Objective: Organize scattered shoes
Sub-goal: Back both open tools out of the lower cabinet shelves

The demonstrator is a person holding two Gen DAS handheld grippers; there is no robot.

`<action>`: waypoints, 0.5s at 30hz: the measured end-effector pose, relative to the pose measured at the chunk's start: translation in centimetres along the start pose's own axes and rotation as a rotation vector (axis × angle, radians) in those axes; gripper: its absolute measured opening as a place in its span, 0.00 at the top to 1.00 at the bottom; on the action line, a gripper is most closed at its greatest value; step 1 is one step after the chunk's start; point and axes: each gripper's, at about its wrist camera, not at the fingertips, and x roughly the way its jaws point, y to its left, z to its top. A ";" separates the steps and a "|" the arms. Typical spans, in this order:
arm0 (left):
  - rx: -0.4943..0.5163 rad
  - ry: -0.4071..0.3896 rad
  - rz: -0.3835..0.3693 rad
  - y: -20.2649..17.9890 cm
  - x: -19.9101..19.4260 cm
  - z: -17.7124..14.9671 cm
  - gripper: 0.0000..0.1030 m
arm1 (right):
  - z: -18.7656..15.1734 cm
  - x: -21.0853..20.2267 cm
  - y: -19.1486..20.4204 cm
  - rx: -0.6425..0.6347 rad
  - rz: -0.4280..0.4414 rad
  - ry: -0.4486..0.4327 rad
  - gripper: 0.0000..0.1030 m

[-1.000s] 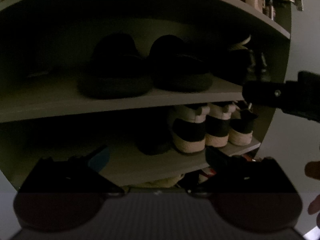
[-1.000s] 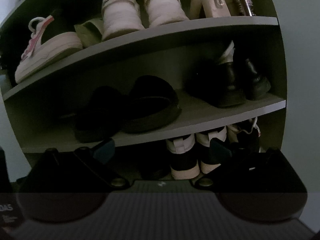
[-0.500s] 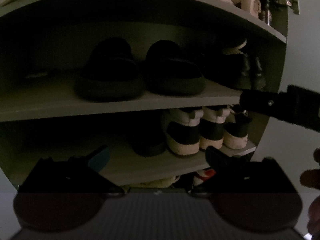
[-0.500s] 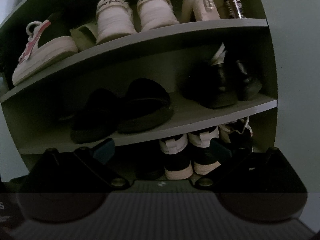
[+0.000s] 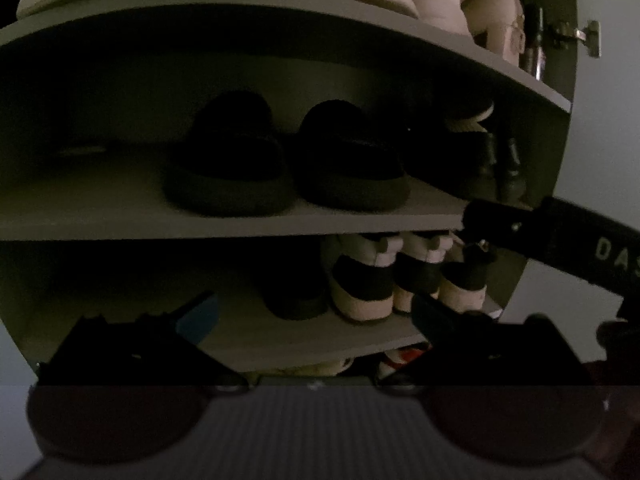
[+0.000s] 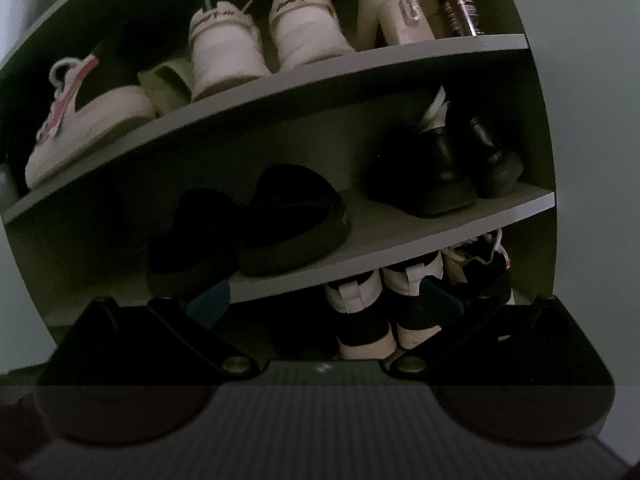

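A dim grey shoe cabinet (image 5: 240, 224) fills both views. On its middle shelf (image 6: 400, 240) stand a pair of black slippers (image 5: 228, 168) (image 6: 296, 216) and black leather shoes (image 6: 440, 168). Black-and-white sneakers (image 5: 364, 280) (image 6: 360, 316) sit on the shelf below. The top shelf holds white sneakers (image 6: 228, 48), a pink-trimmed sneaker (image 6: 80, 120), a green slipper (image 6: 168, 84) and pale boots (image 6: 392, 4). My left gripper (image 5: 312, 312) is open and holds nothing, in front of the lower shelf. My right gripper (image 6: 324, 296) is open too and holds nothing. It juts in from the right (image 5: 480, 226) in the left wrist view.
The middle shelf has bare room left of the black slippers (image 5: 80, 184). The lower shelf is bare at its left (image 5: 120, 280). Below it, something red and white (image 5: 400, 356) shows. A door hinge (image 5: 584, 36) and a pale wall (image 6: 592, 120) lie to the right.
The shelves have slid lower in both views and more of the top shelf's shoes shows. The right gripper sits lower in the left wrist view. Both grippers stayed open.
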 end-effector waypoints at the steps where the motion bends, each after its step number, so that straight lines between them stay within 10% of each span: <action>1: -0.002 -0.003 0.003 0.2 0.0 0.1 0.00 | 0.1 0.0 0.2 -0.003 0.001 -0.002 0.00; 15: 0.045 -0.132 0.058 1.0 -3.7 5.0 0.00 | 4.0 -3.5 2.0 -0.043 -0.049 -0.055 0.00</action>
